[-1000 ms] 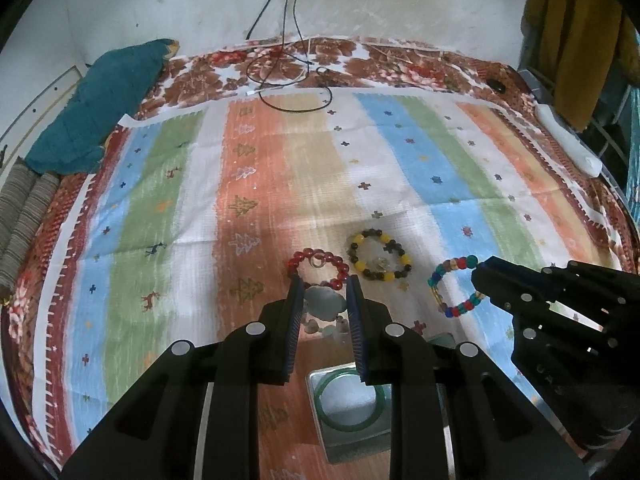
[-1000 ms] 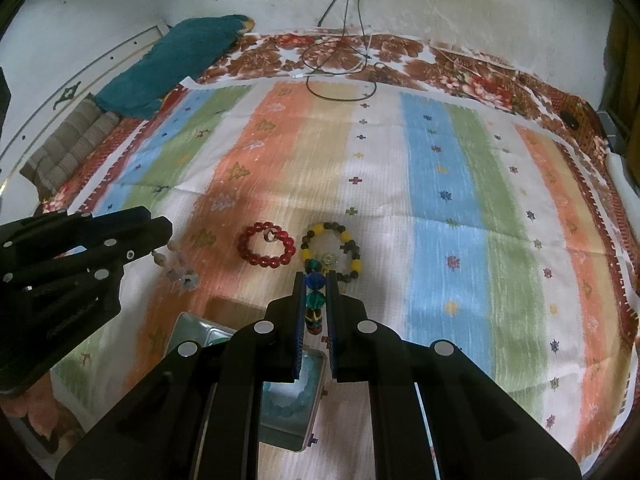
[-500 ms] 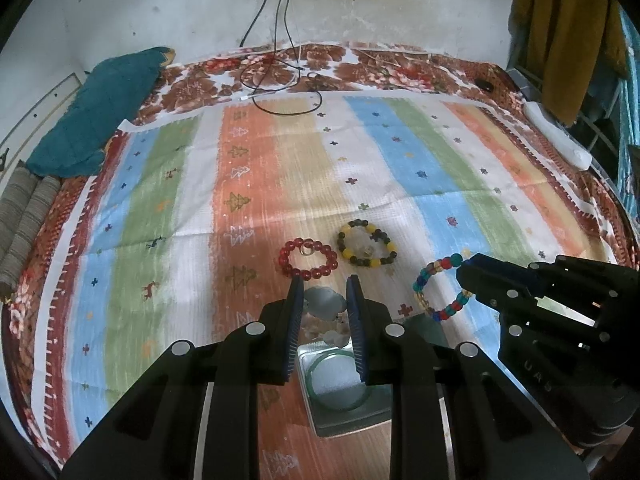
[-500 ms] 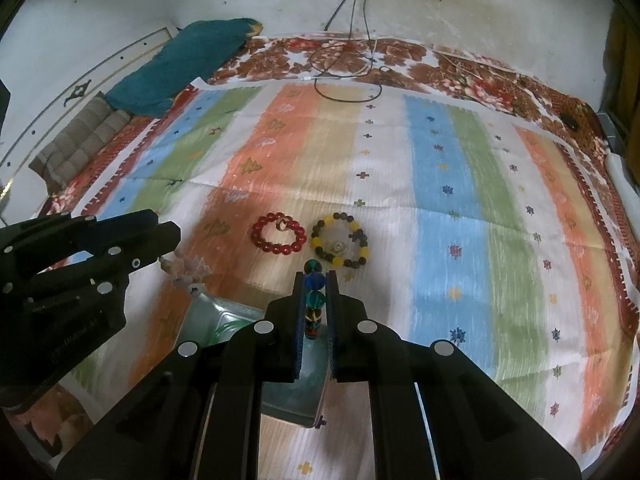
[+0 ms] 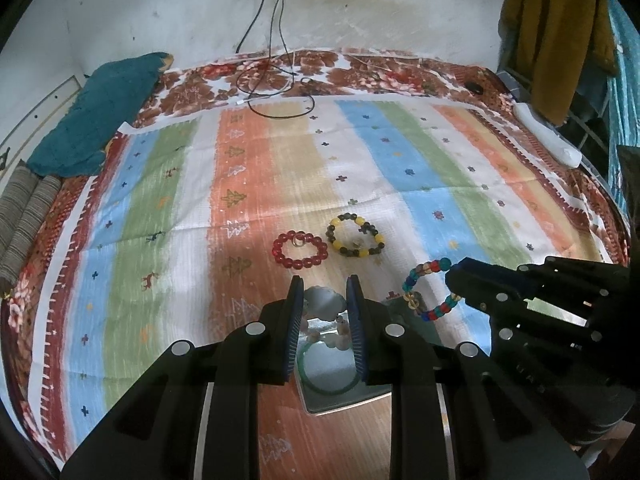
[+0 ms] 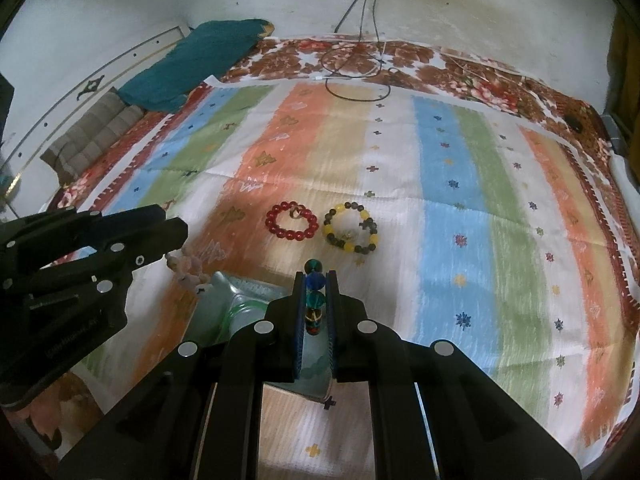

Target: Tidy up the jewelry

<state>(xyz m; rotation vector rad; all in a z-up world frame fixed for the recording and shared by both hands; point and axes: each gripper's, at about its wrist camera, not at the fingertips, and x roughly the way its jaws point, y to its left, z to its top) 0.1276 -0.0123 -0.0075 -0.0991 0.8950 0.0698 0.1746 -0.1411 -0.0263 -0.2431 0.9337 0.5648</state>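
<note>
My left gripper (image 5: 323, 292) is shut on a pale shell-and-bead bracelet (image 5: 322, 306) that hangs above a metal tin (image 5: 344, 396) holding a green bangle (image 5: 328, 384). My right gripper (image 6: 314, 280) is shut on a multicoloured bead bracelet (image 6: 314, 300), which shows in the left wrist view (image 5: 430, 290) held in the air above the tin's right side. A red bead bracelet (image 5: 300, 249) and a yellow-and-dark bead bracelet (image 5: 355, 235) lie on the striped cloth (image 5: 400, 168) beyond the tin. The tin also shows in the right wrist view (image 6: 240, 304).
Black cables (image 5: 276, 92) lie at the cloth's far edge. A teal pillow (image 5: 96, 116) and rolled striped fabric (image 5: 24, 216) sit at the left. A white object (image 5: 548, 140) lies at the right edge, under hanging mustard cloth (image 5: 556, 24).
Both grippers have lifted and drawn back with their bracelets. The pale bracelet has come up off the cloth and now hangs over the tin.
</note>
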